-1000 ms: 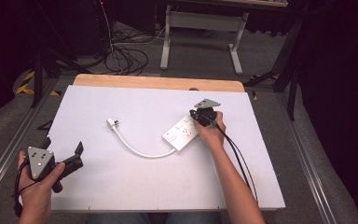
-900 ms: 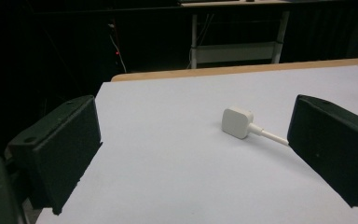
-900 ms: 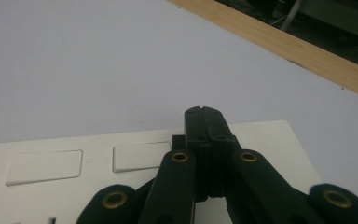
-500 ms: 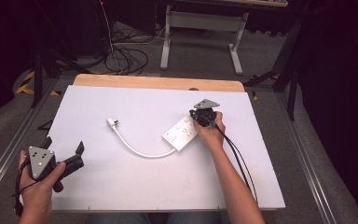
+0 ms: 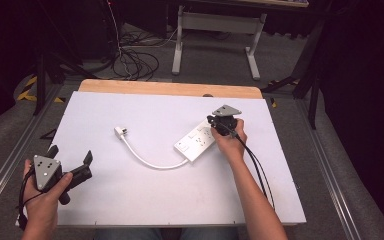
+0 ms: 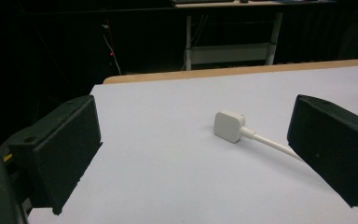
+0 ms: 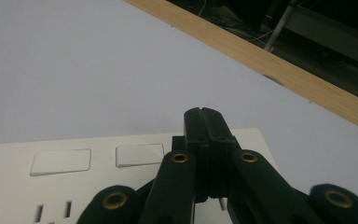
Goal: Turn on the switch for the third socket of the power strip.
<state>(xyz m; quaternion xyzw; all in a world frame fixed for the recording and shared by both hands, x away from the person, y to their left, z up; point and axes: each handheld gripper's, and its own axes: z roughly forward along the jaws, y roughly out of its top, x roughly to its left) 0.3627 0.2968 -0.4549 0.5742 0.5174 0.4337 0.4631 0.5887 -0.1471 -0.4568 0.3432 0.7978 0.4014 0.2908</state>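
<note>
From above, a white surface (image 5: 145, 200) with a wooden far edge carries a white power strip (image 5: 196, 143) right of centre. Its white cord (image 5: 150, 162) curves left and away to a loose plug (image 5: 119, 131) lying near the middle. The person's right hand holds the right tongs (image 5: 219, 125) down on the strip's far right end. The left tongs (image 5: 70, 160) hover at the near left corner, well apart from the strip, their jaws spread and holding nothing.

Along the left tongs (image 6: 191, 154), the two black jaws stand wide open, framing the plug (image 6: 228, 126), which lies flat on the surface farther off, its cord (image 6: 272, 144) trailing to the right.

Along the right tongs (image 7: 204, 122), the jaws are clenched together, tips just above the strip (image 7: 74, 182) beside two white rocker switches (image 7: 98, 158). Whether they pinch anything I cannot tell.

The step in hand looks like steadying or pressing the strip with the right tongs while the left lines up on the plug. The next move likely calls for the left tongs to travel forward, close on the plug's body, and carry it towards the strip's sockets.
</note>
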